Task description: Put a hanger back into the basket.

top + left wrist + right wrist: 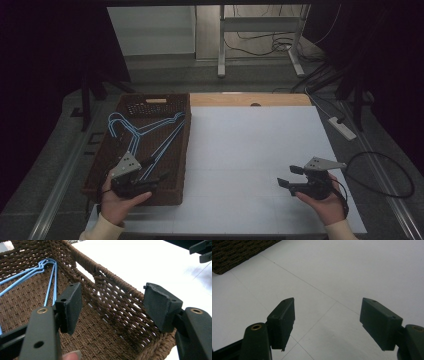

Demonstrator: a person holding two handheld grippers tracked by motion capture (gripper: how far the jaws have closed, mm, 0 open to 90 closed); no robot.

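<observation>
A brown woven basket (102, 165) stands on the left side of the white table (250, 145). Several light-blue wire hangers (150, 131) lie inside it. My left gripper (156, 169) hovers over the basket's near right corner, jaws open and empty. In the left gripper view its pads (71, 306) straddle the basket's right wall (112, 287), with the hangers (47, 267) farther in at the left. My right gripper (287, 175) is held over the bare table at the right, open, nothing between its jaws. The right gripper view has its fingertips (283, 322) above the white surface (337, 270).
A wooden strip (250, 99) runs along the table's far edge. A white power strip (342, 127) and a looping black cable (385, 175) lie on the floor at the right. A white desk frame (260, 40) stands behind. The basket's corner (234, 252) is in the right gripper view.
</observation>
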